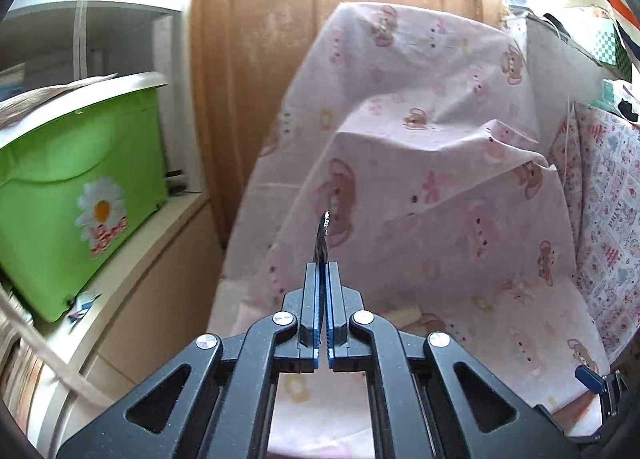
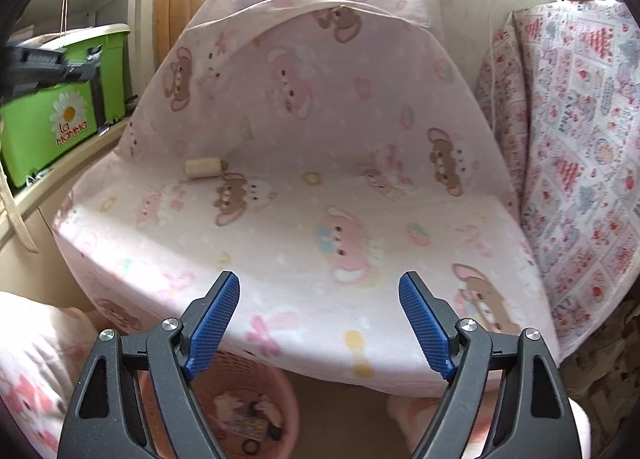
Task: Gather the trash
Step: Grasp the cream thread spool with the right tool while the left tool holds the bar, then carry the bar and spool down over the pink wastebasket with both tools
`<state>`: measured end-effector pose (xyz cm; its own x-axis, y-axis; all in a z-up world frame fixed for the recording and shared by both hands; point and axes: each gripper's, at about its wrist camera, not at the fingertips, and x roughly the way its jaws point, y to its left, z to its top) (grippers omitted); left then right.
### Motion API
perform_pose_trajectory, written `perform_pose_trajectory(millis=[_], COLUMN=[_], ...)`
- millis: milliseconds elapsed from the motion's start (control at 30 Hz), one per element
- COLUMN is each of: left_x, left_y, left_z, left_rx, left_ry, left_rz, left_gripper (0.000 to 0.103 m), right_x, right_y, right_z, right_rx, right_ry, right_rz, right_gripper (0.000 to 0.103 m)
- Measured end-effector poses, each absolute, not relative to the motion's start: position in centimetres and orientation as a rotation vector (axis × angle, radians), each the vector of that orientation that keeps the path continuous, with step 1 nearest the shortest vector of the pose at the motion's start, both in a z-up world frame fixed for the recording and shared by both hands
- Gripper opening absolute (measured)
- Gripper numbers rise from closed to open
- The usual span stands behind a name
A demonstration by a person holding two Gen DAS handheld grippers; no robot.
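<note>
Wrapper (image 1: pixel 322 237) pinched edge-on in closed left gripper (image 1: pixel 322 271), raised above the chair seat (image 2: pixel 320 219); pink bin (image 2: pixel 288 391) below seat's front edge, nearer the wide-open, empty right gripper (image 2: pixel 320 323).

Bright daylight fills both views. In the left wrist view glare washes out the top of the door (image 1: pixel 280 39). The pink sheet (image 2: pixel 320 179) looks soft and slightly blurred. Fisheye bending curves the edges, with dark corners.
</note>
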<state>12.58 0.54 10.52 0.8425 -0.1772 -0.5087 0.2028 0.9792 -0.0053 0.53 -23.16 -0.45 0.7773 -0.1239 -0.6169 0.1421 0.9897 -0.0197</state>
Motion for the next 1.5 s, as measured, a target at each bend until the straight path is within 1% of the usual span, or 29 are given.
perform_pose_trajectory(millis=[133,267,367,433,533,667,833,967,1100,1133,1167,1200,1233,1500], left_x=[11.4,10.7,10.3,10.0,10.0,10.0,9.9,10.4,10.1,10.0,9.9,9.7,9.5,8.6], left_y=[2.3,3.8,4.1,4.0,4.4,5.5,6.8,7.0,6.4,6.2,6.1,6.0,5.9,6.3], left_z=[10.5,10.2,9.7,9.0,8.1,7.7,6.7,5.4,4.9,4.8,4.8,4.8,4.8,5.5], left_rx=[0.015,-0.051,-0.041,-0.009,-0.022,-0.045,-0.073,-0.090,-0.040,-0.027,-0.017,-0.008,-0.001,-0.029], left_ry=[0.505,0.494,0.472,0.453,0.470,0.462,0.468,0.510,0.504,0.501,0.499,0.492,0.484,0.479], left_rz=[-0.174,-0.168,-0.147,-0.108,-0.106,-0.076,-0.062,-0.063,-0.047,-0.044,-0.039,-0.030,-0.025,-0.037], left_gripper=[0.002,0.002,0.002,0.002,0.002,0.002,0.002,0.002,0.002,0.002,0.002,0.002,0.002,0.002], right_x=[2.1,4.2,6.1,7.9,10.5,14.9,19.2,22.0,23.2,23.4,23.5,23.5,23.3,19.3], right_y=[-22.5,-21.4,-20.3,-18.9,-16.6,-14.0,-13.4,-13.4,-13.3,-13.3,-13.2,-13.2,-13.0,-12.6], right_z=[0.1,0.9,1.2,1.3,1.3,0.9,-0.3,-1.5,-2.0,-2.1,-2.2,-2.4,-2.4,-0.8], right_rx=[0.060,0.107,0.149,0.136,0.058,-0.036,-0.014,0.020,0.040,0.037,0.039,0.045,0.030,-0.059], right_ry=[0.677,0.682,0.683,0.693,0.701,0.730,0.800,0.877,0.889,0.891,0.895,0.902,0.893,0.785], right_rz=[-0.101,-0.034,0.005,0.033,0.055,0.065,0.040,0.035,0.035,0.033,0.033,0.041,0.030,0.054], right_gripper=[0.084,0.087,0.088,0.088,0.088,0.088,0.088,0.088,0.088,0.084,0.071,0.063,0.058,0.058])
